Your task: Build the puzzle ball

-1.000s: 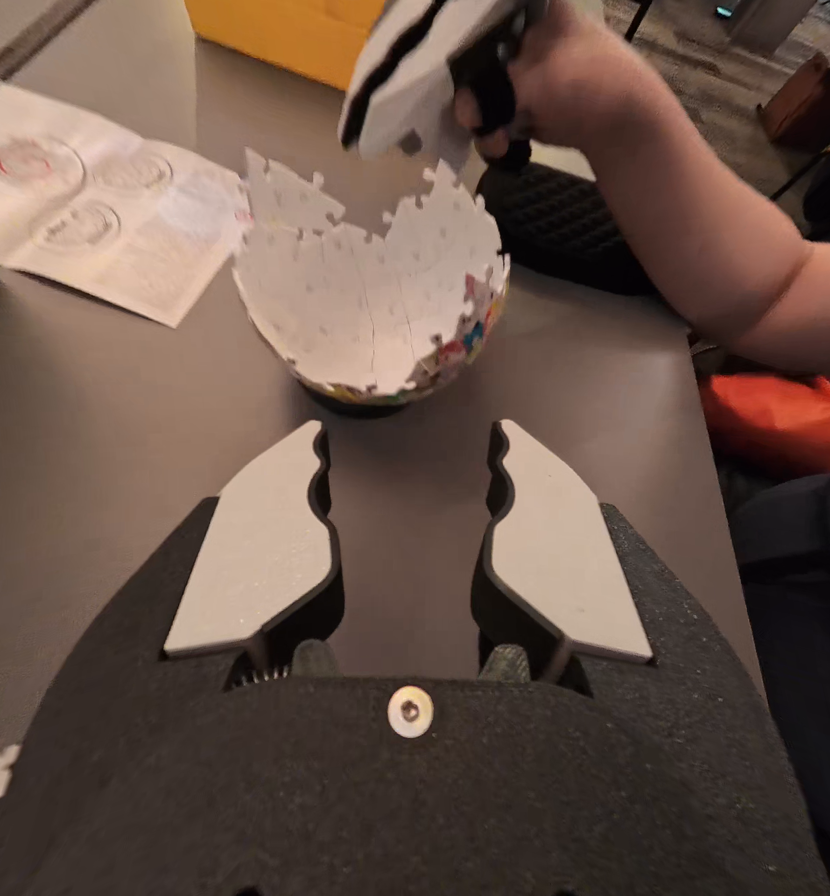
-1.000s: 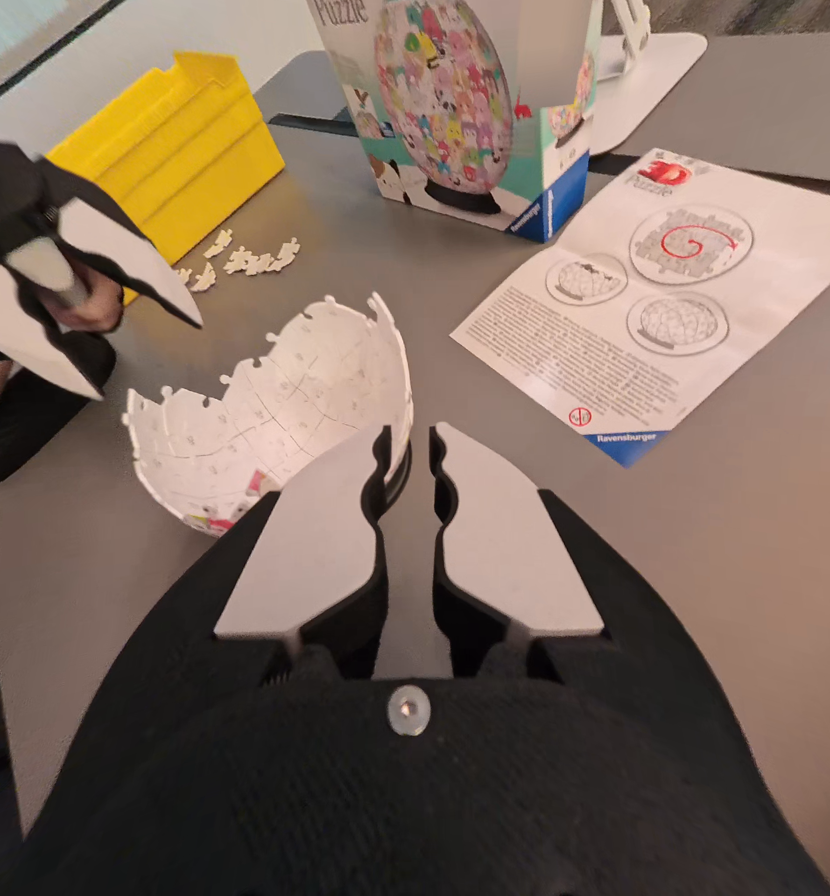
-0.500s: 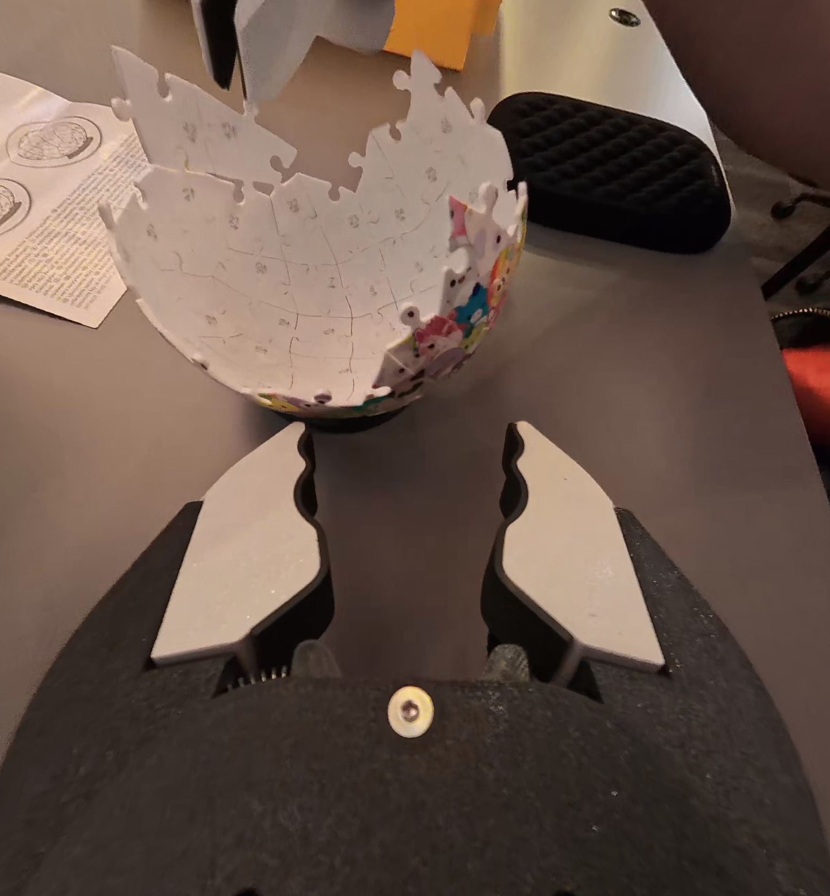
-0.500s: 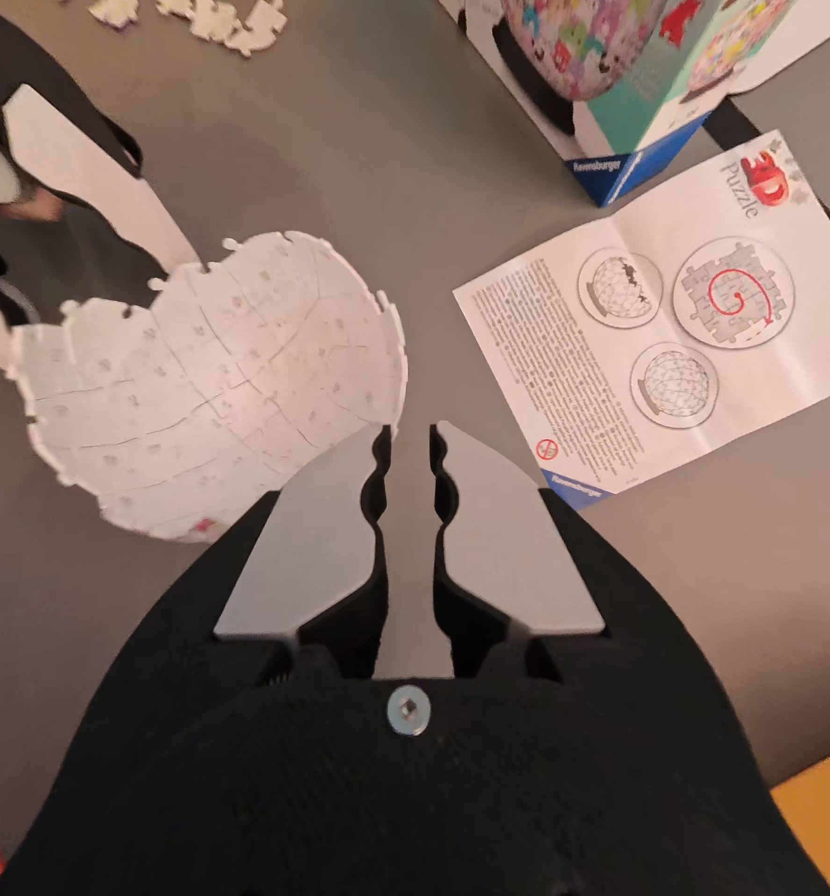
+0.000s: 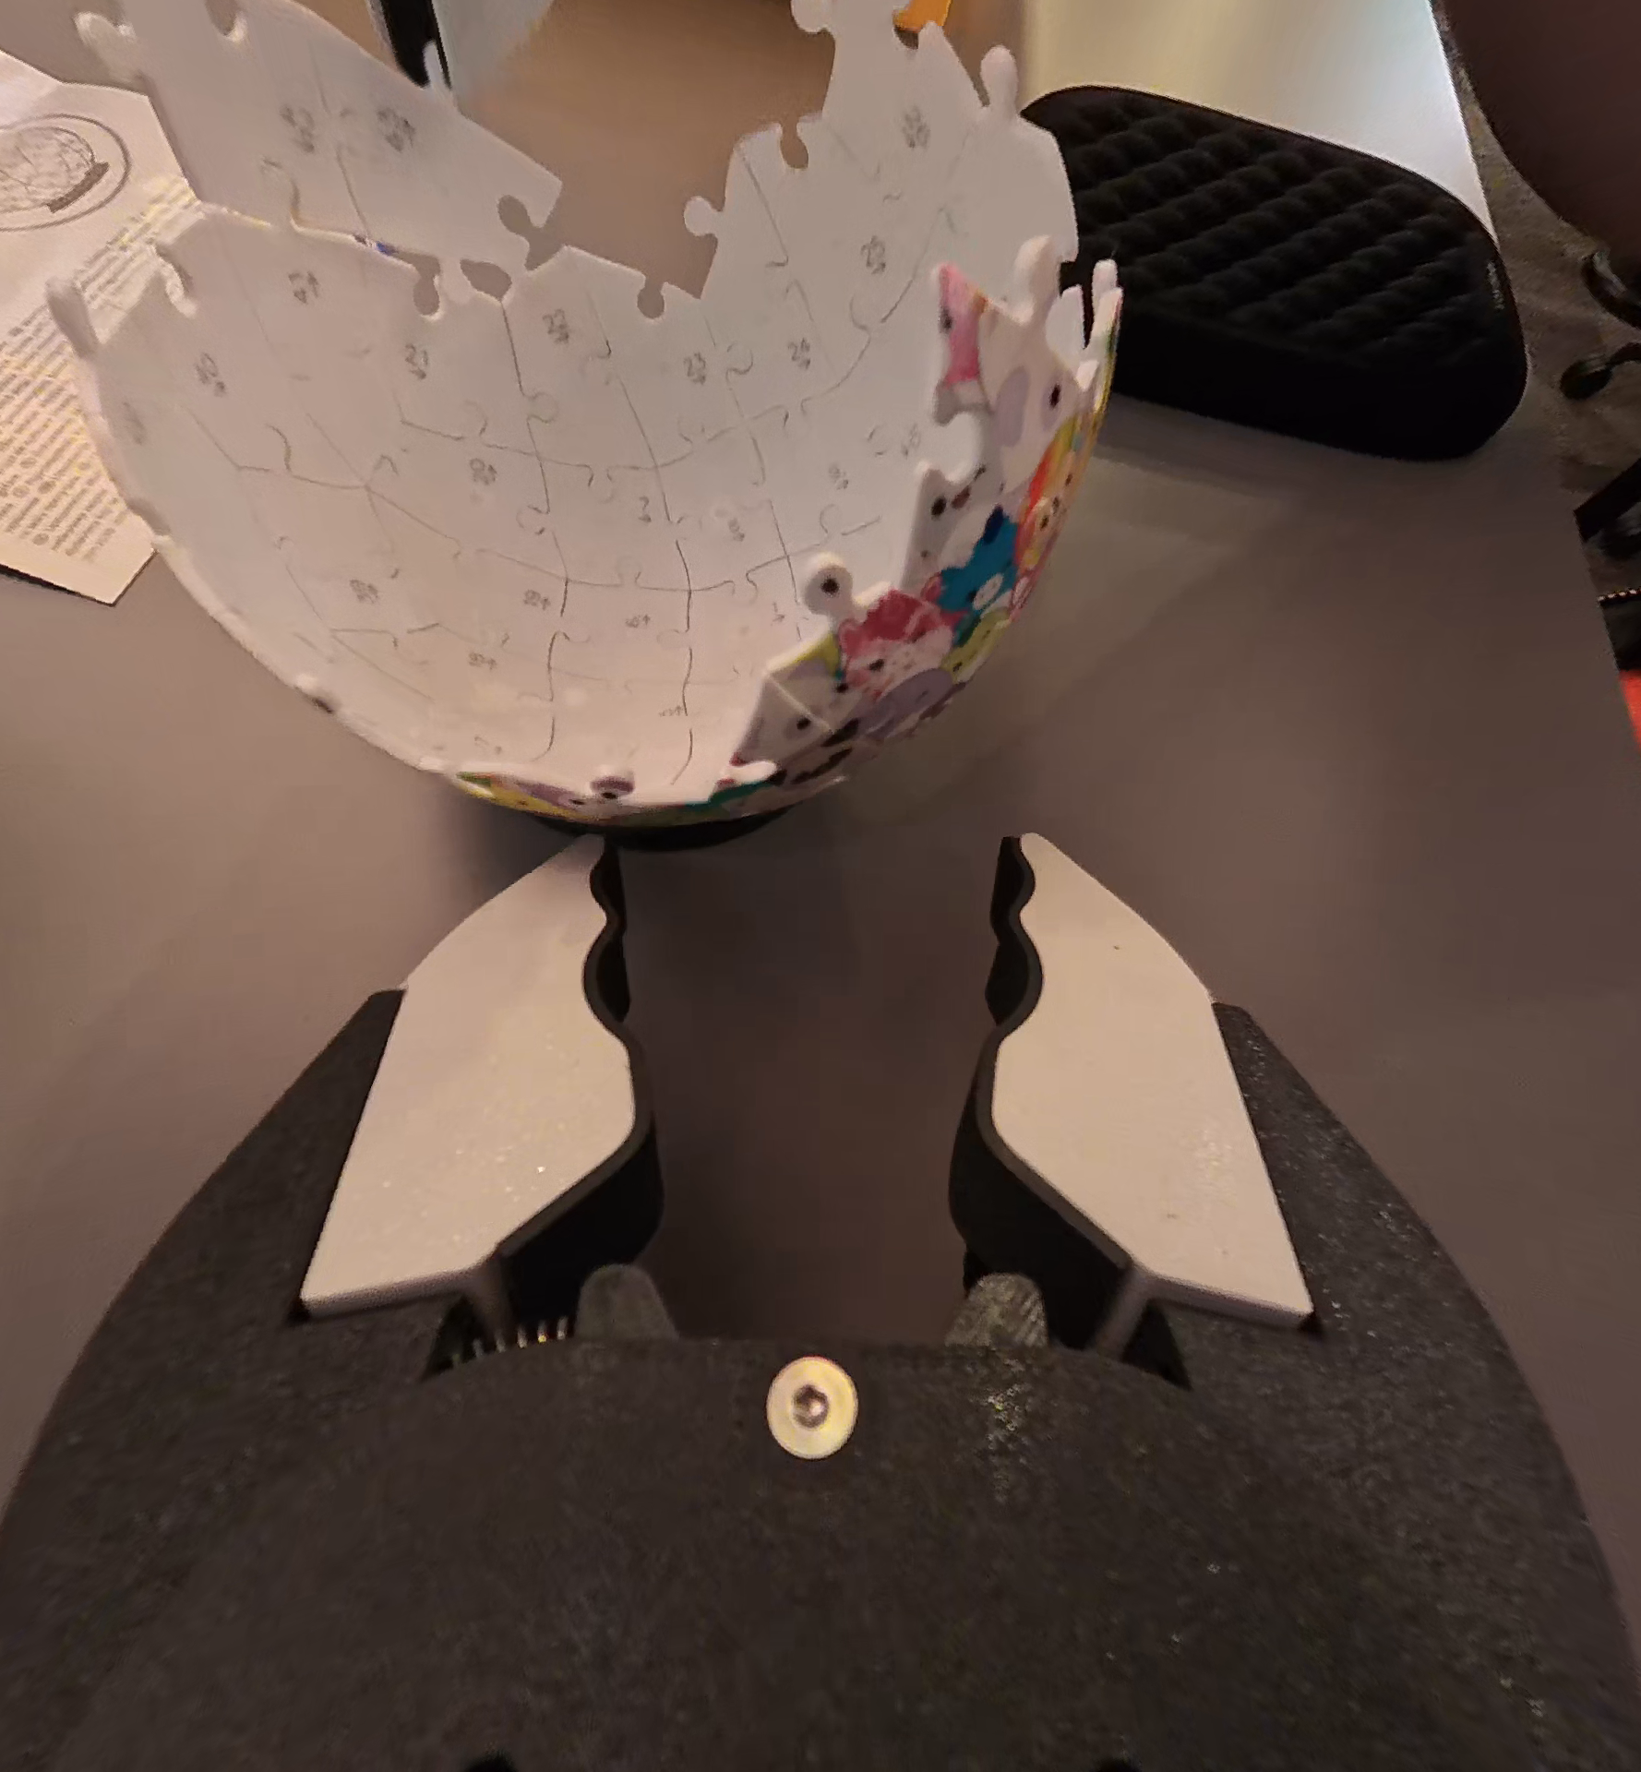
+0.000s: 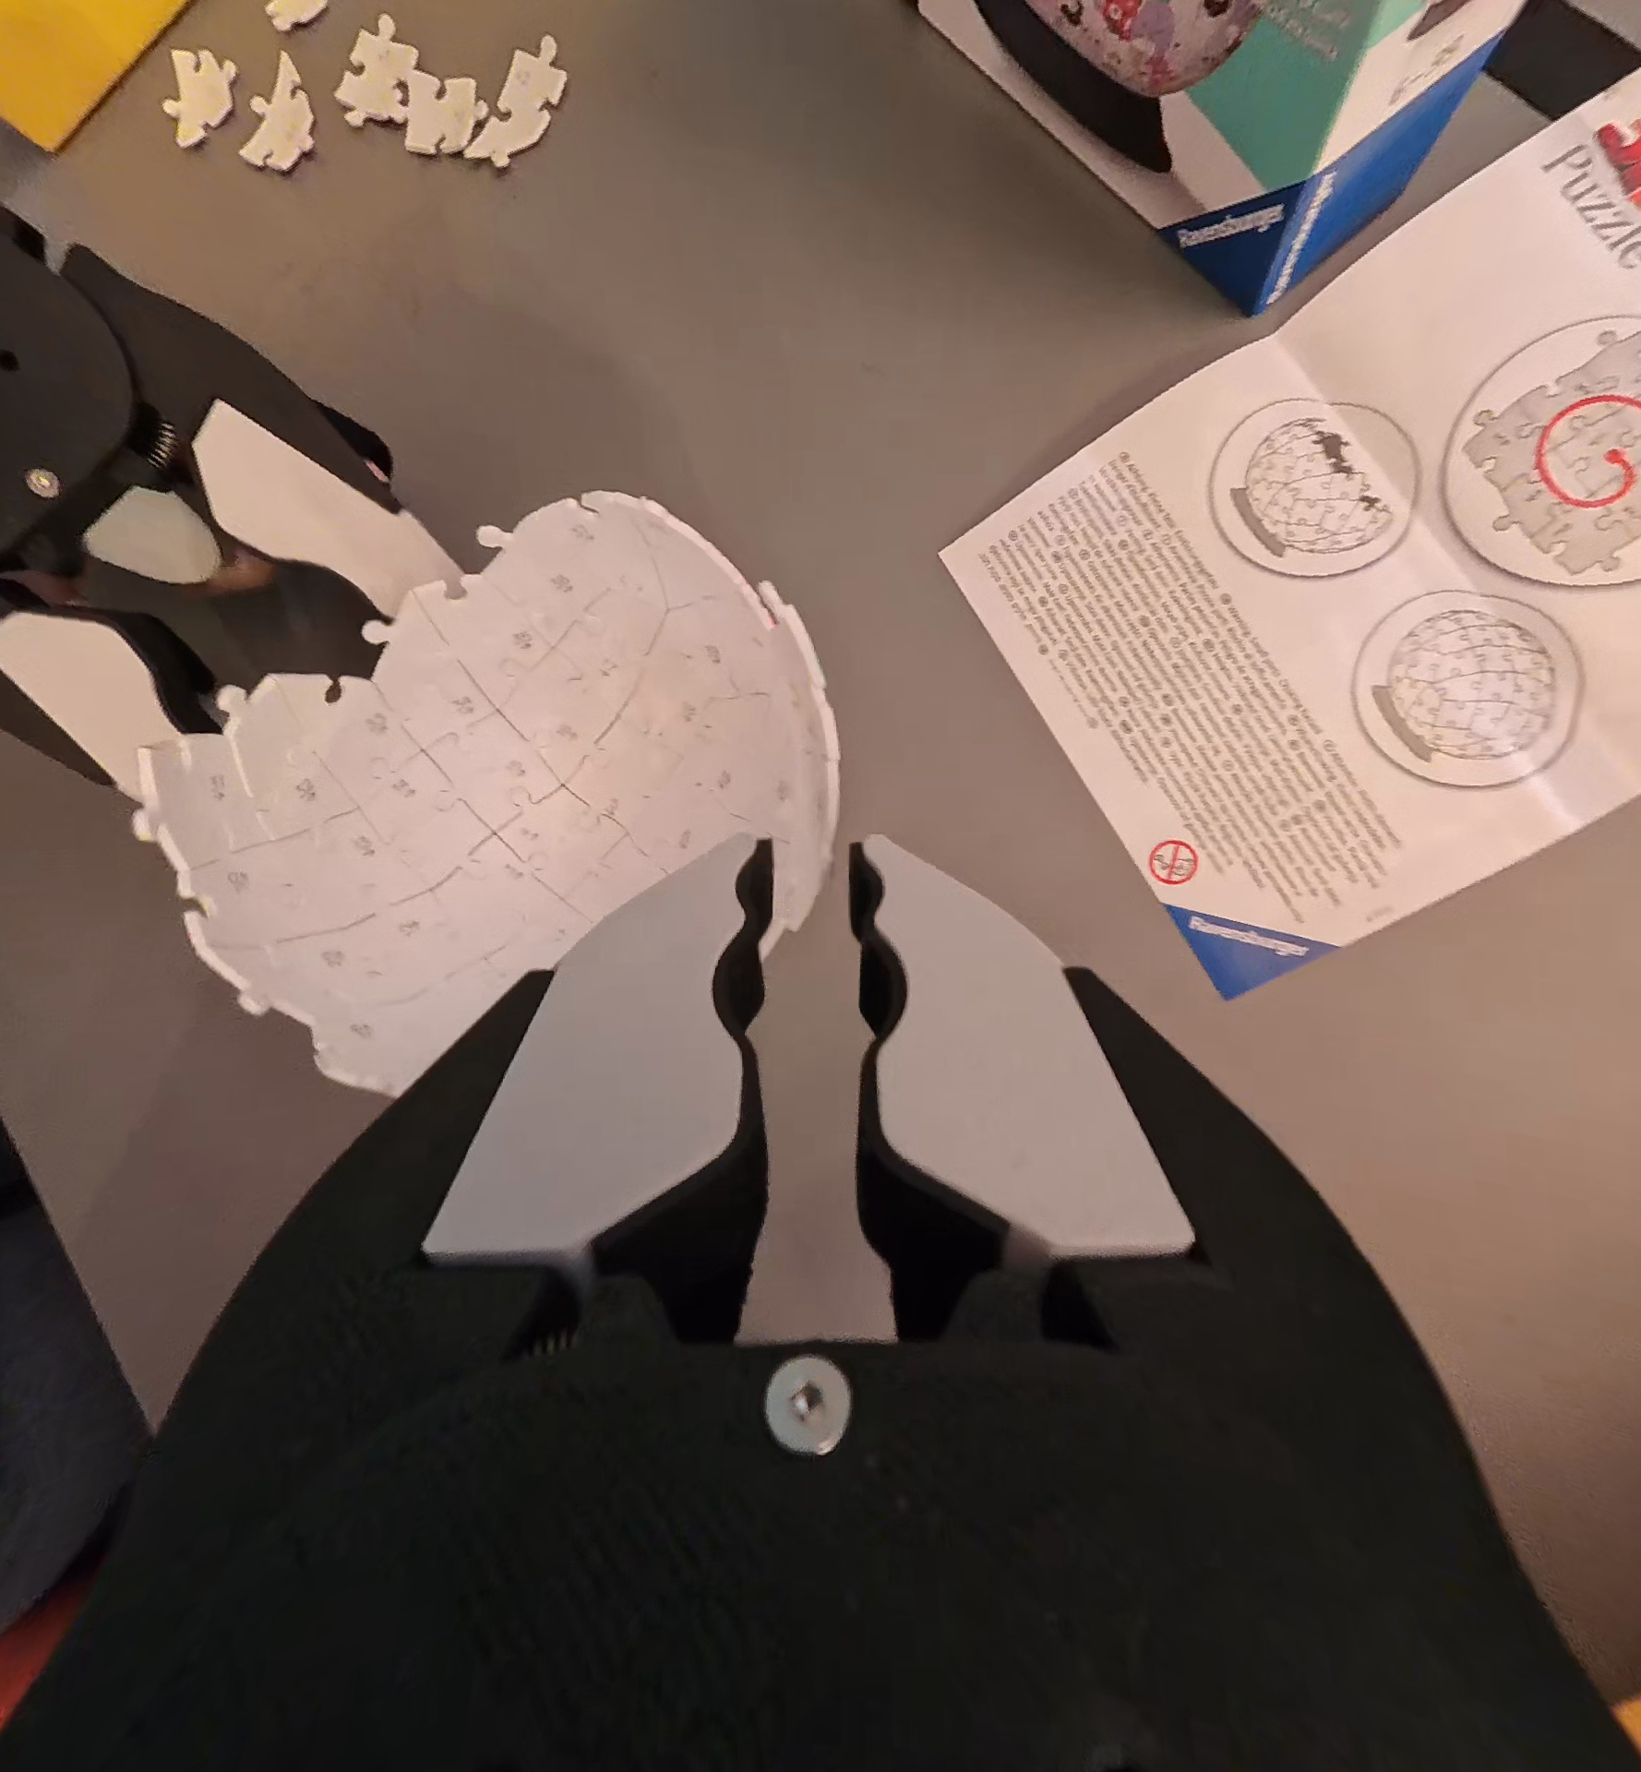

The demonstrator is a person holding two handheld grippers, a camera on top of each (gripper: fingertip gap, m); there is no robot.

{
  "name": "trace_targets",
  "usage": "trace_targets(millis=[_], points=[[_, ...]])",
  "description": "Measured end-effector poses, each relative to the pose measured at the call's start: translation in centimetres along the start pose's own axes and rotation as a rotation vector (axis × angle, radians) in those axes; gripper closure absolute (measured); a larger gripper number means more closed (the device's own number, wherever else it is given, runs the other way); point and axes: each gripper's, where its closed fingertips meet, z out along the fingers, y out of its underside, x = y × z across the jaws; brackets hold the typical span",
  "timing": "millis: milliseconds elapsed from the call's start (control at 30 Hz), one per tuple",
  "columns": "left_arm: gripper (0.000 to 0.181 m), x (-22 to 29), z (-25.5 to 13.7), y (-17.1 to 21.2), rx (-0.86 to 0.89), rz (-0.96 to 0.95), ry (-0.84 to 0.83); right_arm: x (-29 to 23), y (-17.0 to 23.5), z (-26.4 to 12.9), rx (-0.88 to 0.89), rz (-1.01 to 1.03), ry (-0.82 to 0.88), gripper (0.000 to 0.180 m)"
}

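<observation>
The half-built puzzle ball (image 5: pixel 548 499) is an open shell, white inside and colourful outside, sitting on a black stand (image 5: pixel 663 832). My left gripper (image 5: pixel 807 853) is open and empty, low over the table, with its tips just in front of the stand. It also shows in the right wrist view (image 6: pixel 294 676), at the ball's far left side. My right gripper (image 6: pixel 809 849) hovers above the ball (image 6: pixel 510 767) and looks down. Its jaws stand a narrow gap apart, over the shell's right rim, and hold nothing.
Several loose white pieces (image 6: pixel 366 91) lie beside a yellow bin (image 6: pixel 21 58). The puzzle box (image 6: pixel 1277 144) and an instruction sheet (image 6: pixel 1373 623) lie right of the ball. A black quilted pad (image 5: pixel 1277 288) lies by the table's right edge. The tips of one gripper are about 15 cm away from the tips of the other.
My left gripper has moved in close to the ball's base. My right gripper has swung over the ball's rim and now looks more steeply down. Neither jaw gap has changed.
</observation>
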Motion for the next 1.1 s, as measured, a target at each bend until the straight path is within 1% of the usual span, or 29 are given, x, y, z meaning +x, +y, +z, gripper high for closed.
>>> trace_targets(millis=[67,167,267,467,567,667,767,833,933,1033,1100], points=[[0.107,0.1,0.2,0.1,-0.005,0.001,0.004,-0.1,0.0,0.3,-0.005,0.007,0.005,0.164],[0.107,0.2,0.4,0.4,-0.015,0.001,0.005,0.7,0.2,0.6,-0.024,-0.009,0.076,0.163],[0.108,0.1,0.4,0.6,-0.019,-0.003,0.007,0.6,0.3,0.8,-0.025,0.004,0.067,0.163],[0.108,0.2,0.4,0.6,-0.020,-0.004,0.016,0.7,0.0,1.0,0.016,-0.010,0.104,0.163],[0.109,0.2,0.4,0.7,-0.020,-0.001,0.019,0.8,-0.5,0.9,0.046,-0.029,0.120,0.158],[0.109,0.2,0.4,0.7,-0.020,0.002,0.017,1.1,-1.6,0.7,0.093,-0.116,0.180,0.152],[0.108,0.2,0.4,0.8,-0.024,0.002,0.017,0.7,-3.1,0.3,0.153,-0.268,0.215,0.148],[0.109,0.2,0.3,0.8,-0.024,0.005,0.017,0.1,-3.4,0.5,0.139,-0.321,0.184,0.148],[0.109,0.3,0.3,0.9,-0.026,0.011,0.016,-0.1,-3.1,1.2,0.072,-0.355,0.143,0.148],[0.110,0.3,0.3,1.0,-0.029,0.015,0.016,0.2,-2.7,2.0,0.012,-0.350,0.101,0.148],[0.110,0.4,0.2,1.0,-0.029,0.018,0.017,0.1,-2.7,2.2,-0.001,-0.353,0.077,0.153]])
